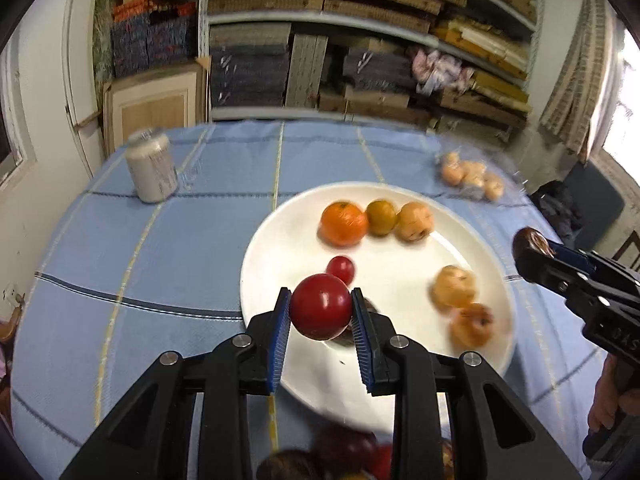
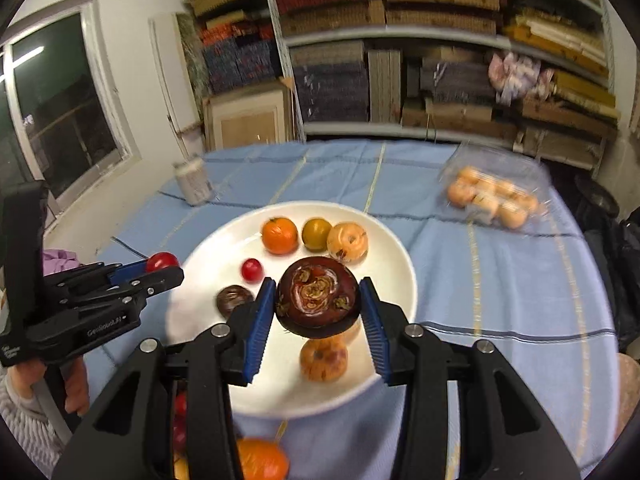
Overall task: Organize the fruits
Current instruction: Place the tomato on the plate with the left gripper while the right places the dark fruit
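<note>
Left wrist view has a round table under a blue checked tablecloth [image 1: 180, 248], with shelves [image 1: 360, 32] of stacked boxes against the back wall and a dark window [image 2: 60, 100] over at 9 o'clock in the right wrist view. White plate [image 1: 400, 280] sits mid-table. On it I count one orange [image 1: 344, 222], one greenish-yellow fruit [image 1: 382, 216], three pale peach-coloured fruits [image 1: 414, 222], one small tomato [image 1: 341, 269] and one dark brown fruit [image 2: 234, 300] at about 8 o'clock on the plate. One pale can [image 1: 152, 170] stands at 10 o'clock, and one clear bag of pale fruits [image 2: 492, 196] lies at 2 o'clock, both off the plate.

Left gripper [image 1: 322, 312] is clamped on a bigger red tomato [image 1: 320, 306], held above the plate's near-left edge. Right gripper [image 2: 318, 304] is squeezing a dark brown fruit with a dried top [image 2: 316, 298], up over the plate's middle. A few more fruits are blurred at 6 o'clock, can't tell what they sit in.
</note>
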A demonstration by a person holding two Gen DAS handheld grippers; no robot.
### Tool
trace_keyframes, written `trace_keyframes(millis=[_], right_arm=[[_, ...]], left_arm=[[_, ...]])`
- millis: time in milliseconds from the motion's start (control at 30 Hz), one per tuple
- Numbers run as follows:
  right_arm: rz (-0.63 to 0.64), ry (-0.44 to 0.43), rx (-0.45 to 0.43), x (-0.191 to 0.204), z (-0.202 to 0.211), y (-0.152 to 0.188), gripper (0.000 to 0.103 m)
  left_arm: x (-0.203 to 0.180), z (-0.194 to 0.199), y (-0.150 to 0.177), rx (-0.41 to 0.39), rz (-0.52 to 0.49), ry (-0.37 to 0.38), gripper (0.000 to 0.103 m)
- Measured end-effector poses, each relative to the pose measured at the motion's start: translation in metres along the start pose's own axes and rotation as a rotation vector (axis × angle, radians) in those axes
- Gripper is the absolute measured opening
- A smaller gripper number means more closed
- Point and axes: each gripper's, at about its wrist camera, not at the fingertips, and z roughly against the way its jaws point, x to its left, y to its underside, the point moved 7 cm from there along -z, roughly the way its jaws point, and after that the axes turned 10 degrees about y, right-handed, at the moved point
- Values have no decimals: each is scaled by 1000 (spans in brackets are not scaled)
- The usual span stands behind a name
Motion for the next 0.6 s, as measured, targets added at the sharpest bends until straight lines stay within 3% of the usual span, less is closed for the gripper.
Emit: trace_keyframes(millis=[200, 333, 500, 600], right_arm=[[16, 14, 68, 2, -53, 1, 42], [25, 3, 102, 5, -70, 2, 43], [16, -12, 59, 8, -48, -9, 43], [7, -22, -4, 7, -11, -20, 43]], left_arm=[[16, -34, 6, 31, 18, -5, 30], [17, -38, 4, 27, 26, -6, 41], [14, -21, -2, -3, 23, -11, 46], [7, 2, -5, -39, 12, -21, 57]])
